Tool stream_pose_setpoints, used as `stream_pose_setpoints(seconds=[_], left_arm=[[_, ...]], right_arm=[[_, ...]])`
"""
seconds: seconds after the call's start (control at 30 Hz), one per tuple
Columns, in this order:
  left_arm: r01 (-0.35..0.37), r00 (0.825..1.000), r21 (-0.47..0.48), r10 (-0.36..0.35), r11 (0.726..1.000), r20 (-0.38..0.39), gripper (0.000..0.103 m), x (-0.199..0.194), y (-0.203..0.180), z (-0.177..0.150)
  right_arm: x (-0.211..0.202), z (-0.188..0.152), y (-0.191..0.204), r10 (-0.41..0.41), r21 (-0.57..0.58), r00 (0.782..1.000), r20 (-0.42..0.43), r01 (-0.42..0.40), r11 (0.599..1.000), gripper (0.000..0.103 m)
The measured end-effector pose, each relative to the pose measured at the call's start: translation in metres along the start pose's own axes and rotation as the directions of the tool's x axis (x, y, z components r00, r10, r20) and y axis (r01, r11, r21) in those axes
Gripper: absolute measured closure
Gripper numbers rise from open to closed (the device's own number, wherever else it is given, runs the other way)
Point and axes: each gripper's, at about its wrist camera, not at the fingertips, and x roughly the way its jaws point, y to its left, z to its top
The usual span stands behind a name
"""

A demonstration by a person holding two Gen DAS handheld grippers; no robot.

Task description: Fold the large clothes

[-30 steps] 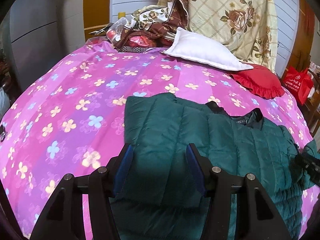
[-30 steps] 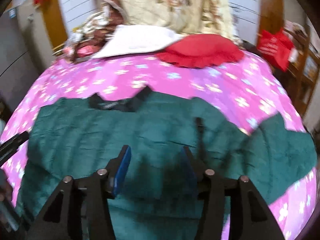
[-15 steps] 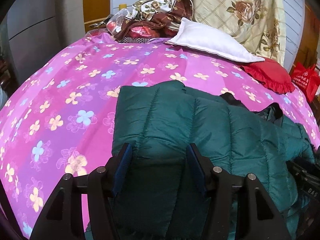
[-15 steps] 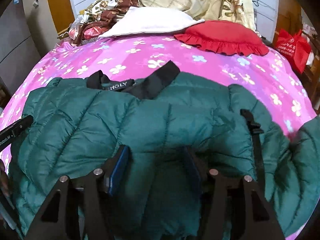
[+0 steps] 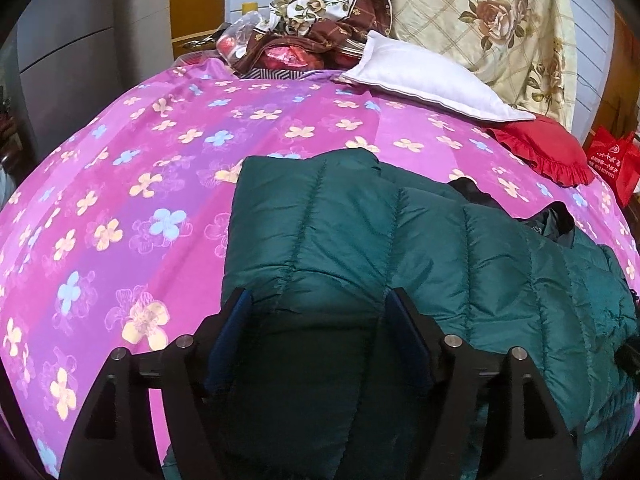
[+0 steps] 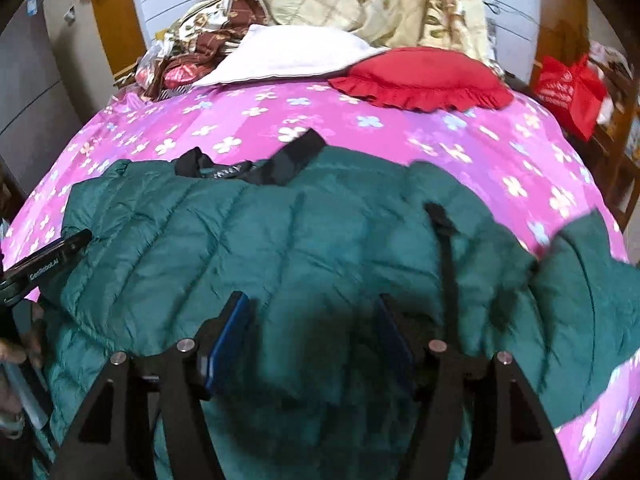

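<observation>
A bed (image 5: 168, 168) fills most of both views, covered by a pink and purple sheet (image 6: 400, 136) printed with pale flowers. Against the wall at its head hangs a cream quilt with roses (image 5: 492, 28), with a heap of brown patterned cloth (image 5: 316, 20) beside it.

On the sheet lies the dark green puffer jacket (image 5: 360, 232), spread across the near part of the bed with its black collar (image 6: 276, 164) toward the head end. In the right wrist view one sleeve (image 6: 592, 276) trails off toward the right edge of the bed, and a black strap (image 6: 448, 256) runs down the quilted front.

Behind the jacket, a white pillow (image 5: 424, 80) rests at the head of the bed, its corner overlapping a red ruffled cushion (image 6: 424, 76). A red bag (image 5: 612, 160) stands off the bed's far right side.

The left gripper (image 5: 320, 320) hovers low over the jacket's left part; its jaws have just been opening and stand apart, with green fabric between them but not pinched. The right gripper (image 6: 312, 320) is likewise over the jacket's middle, jaws just opened further, spread wide and pressing on nothing. The left gripper's black tip (image 6: 44, 264) shows at the right view's left edge.
</observation>
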Motion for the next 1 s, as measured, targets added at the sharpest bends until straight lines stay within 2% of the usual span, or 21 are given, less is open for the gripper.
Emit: stream_pose_setpoints(seconds=[0.13,0.23,0.37,0.53,0.7,0.8,1.0], left_arm=[[-0.007,1.0,-0.008,0.007,1.0,-0.001,0.046,0.001,0.001,-0.001],[-0.012,1.0,-0.009,0.012,1.0,-0.001,0.046,-0.001,0.0,0.0],[-0.016,1.0,0.001,0.016,1.0,-0.024,0.046,-0.012,0.001,0.001],[-0.005,1.0,0.005,0.005,1.0,0.008,0.046,-0.037,0.001,-0.004],[0.008,1.0,0.014,-0.008,1.0,0.02,0.046,-0.054,-0.002,-0.01],[0.015,1.0,0.019,-0.015,1.0,0.021,0.047,-0.063,-0.004,-0.013],[0.025,0.999,0.041,-0.027,0.999,0.034,0.047,-0.088,-0.017,-0.02]], right_arm=[[0.016,-0.011,-0.014,0.01,0.021,1.0,-0.027,-0.009,1.0,0.035],[0.018,-0.013,-0.006,-0.03,-0.023,0.999,-0.022,0.029,0.999,0.034],[0.001,-0.01,-0.004,-0.034,-0.007,0.999,-0.025,0.034,0.999,0.034],[-0.017,-0.015,-0.008,-0.029,0.001,1.0,0.001,0.029,1.0,0.034],[0.003,-0.024,-0.013,-0.036,0.009,0.998,-0.048,0.037,0.999,0.034],[0.007,-0.026,-0.007,-0.069,-0.024,0.997,-0.044,0.068,0.997,0.034],[-0.025,-0.029,-0.007,-0.055,0.023,0.998,-0.011,0.055,0.998,0.033]])
